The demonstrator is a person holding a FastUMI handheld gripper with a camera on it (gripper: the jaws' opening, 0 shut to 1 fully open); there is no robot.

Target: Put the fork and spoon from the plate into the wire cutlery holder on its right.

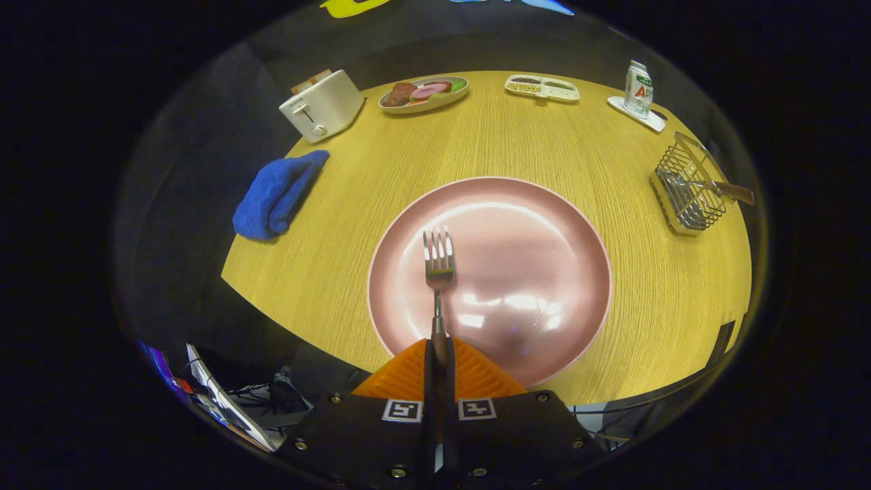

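Your jaws are closed on the fork (439, 286), both fingers (408, 371) pressing the handle end between them. The fork points straight ahead of the jaws, tines up and away from you, over the near half of the pink plate (544, 224). Can't tell whether the tines touch the plate or sit just above it.

The plate sits mid-counter (476, 143), directly ahead of the fingers. Its visible surface is bare apart from glare spots.

The wire cutlery holder (684, 187) is to the right of the plate, well apart from it, near the counter's right edge. It already has a utensil in it: a metal piece with a brown handle (735, 192) sticking out toward the right. That looks like the spoon, but the bowl end is hidden behind the wire, so you can't confirm it.

Other stuff on the counter:
- blue cloth (275, 197), bunched, left of the plate at the counter's left edge
- white toaster (321, 105), far left, beyond the cloth, with something brown in the slot
- oval dish of food (423, 94), just right of the toaster
- small divided tray (542, 87), far side, right of the dish
- can (638, 88) standing upright on a white coaster (650, 119), far right, beyond the holder

Cables and clutter (224, 401) sit below the counter's near-left edge.
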